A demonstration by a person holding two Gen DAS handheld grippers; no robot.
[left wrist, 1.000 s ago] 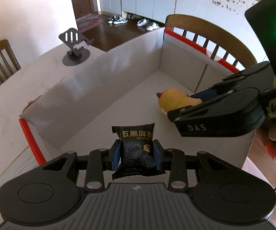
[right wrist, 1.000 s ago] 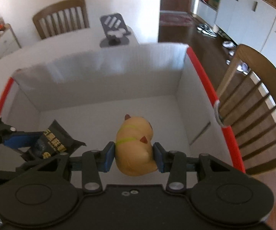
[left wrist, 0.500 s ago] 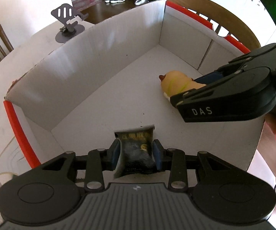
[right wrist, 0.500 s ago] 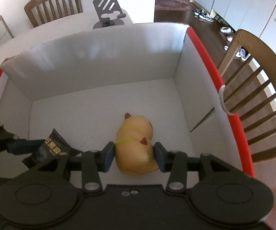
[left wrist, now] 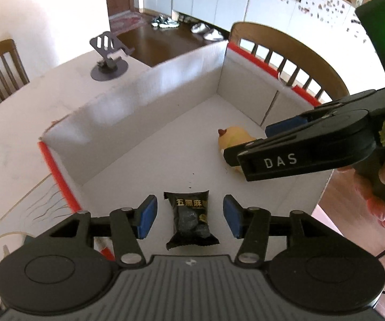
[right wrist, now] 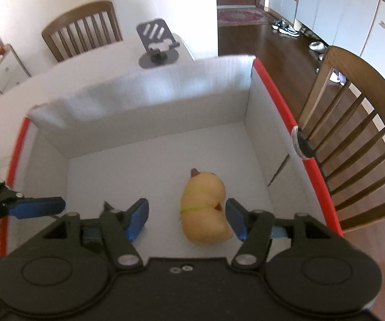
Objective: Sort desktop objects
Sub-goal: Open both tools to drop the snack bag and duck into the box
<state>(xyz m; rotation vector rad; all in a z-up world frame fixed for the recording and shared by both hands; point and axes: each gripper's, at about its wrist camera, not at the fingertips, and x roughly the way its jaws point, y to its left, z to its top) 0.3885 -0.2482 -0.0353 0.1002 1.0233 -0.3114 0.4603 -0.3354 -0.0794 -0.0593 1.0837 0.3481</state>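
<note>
both my jaws hang open over the white box (right wrist: 144, 123): snack packet (left wrist: 191, 220) and yellow toy (right wrist: 204, 207) lie loose on its floor. withdrawing carelessly, i judge a fingertip could snag either one.

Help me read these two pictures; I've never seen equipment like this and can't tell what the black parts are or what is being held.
No robot arm here: a person holds a handheld two-finger gripper in each hand, each with a fisheye camera looking along its blue-padded fingers. One picture comes from the left gripper, the other from the right gripper. Both hang over a white cardboard box with red-edged sides, standing on a pale table. A black snack packet lies on the box floor between the left fingers, untouched. A yellow toy animal lies between the right fingers; whether one pad touches it is unclear. Both grippers are open, holding nothing. Behind the box stands a grey phone stand.
</note>
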